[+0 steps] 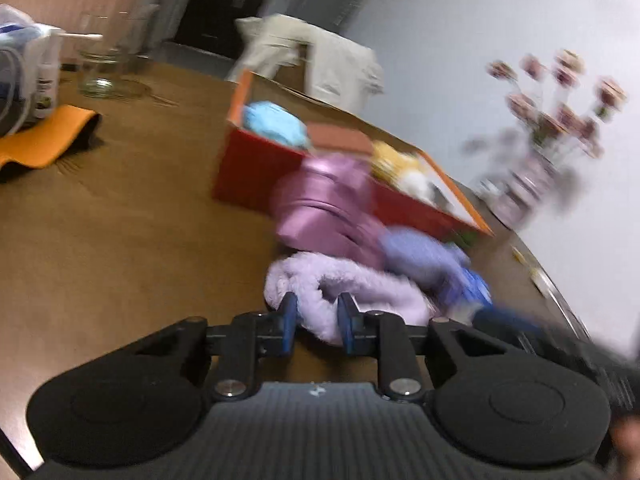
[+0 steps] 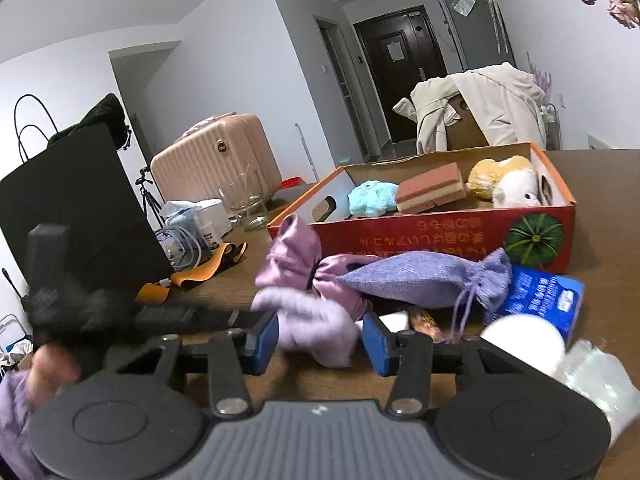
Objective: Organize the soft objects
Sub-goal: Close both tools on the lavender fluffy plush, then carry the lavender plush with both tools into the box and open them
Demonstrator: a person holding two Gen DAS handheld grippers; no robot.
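A fluffy lilac cloth (image 1: 352, 292) lies on the brown table in front of a red cardboard box (image 1: 256, 168). My left gripper (image 1: 318, 318) is shut on the cloth's near edge. In the right wrist view my right gripper (image 2: 320, 338) is open, its jaws on either side of the same lilac cloth (image 2: 316, 326), and the left gripper reaches in from the left. A pink satin bag (image 2: 296, 256) and a purple drawstring pouch (image 2: 424, 280) lie behind the cloth. The box (image 2: 440, 240) holds a blue plush (image 2: 370, 196), a pink sponge (image 2: 432, 188) and a yellow-white plush (image 2: 504, 180).
A blue packet (image 2: 540, 296), a white round object (image 2: 524, 340) and a clear plastic wrap (image 2: 600, 380) lie at the right. A glass jar (image 2: 248, 204), cables, an orange strap (image 2: 204, 268) and a black laptop (image 2: 80, 208) stand at the left. A flower vase (image 1: 532, 176) stands by the wall.
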